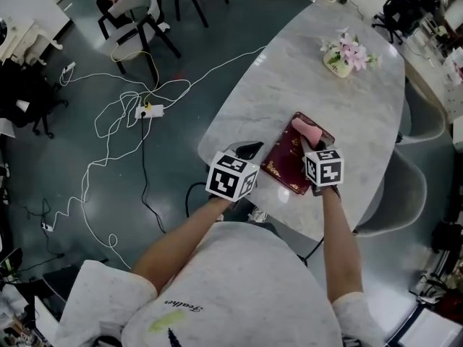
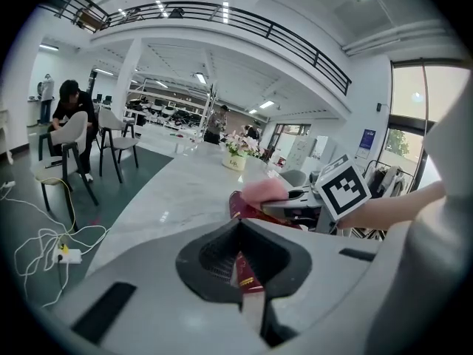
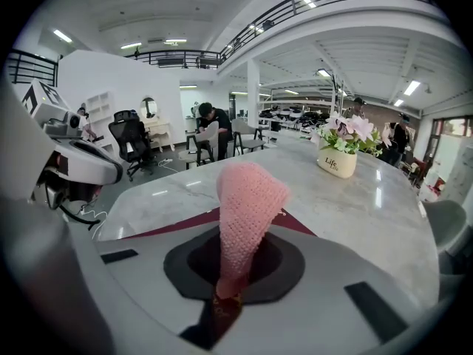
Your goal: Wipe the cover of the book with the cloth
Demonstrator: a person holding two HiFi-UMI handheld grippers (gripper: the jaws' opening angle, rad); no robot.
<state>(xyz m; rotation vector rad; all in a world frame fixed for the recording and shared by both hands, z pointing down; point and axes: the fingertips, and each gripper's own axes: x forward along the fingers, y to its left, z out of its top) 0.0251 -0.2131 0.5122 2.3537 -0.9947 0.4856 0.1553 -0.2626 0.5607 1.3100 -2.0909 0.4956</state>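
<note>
Cloth point(image 3: 247, 198) in R gripper point(image 3: 225, 291) hides book point(image 1: 286, 163) far corner.

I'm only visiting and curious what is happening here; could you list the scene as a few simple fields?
Surface: marble table
Book: dark red, flat on the table
Cloth: pink, over the book's far part
Left gripper: fingers shut on the book's edge
Right gripper: fingers shut on the cloth
Also: flower pot farther along the table
</note>
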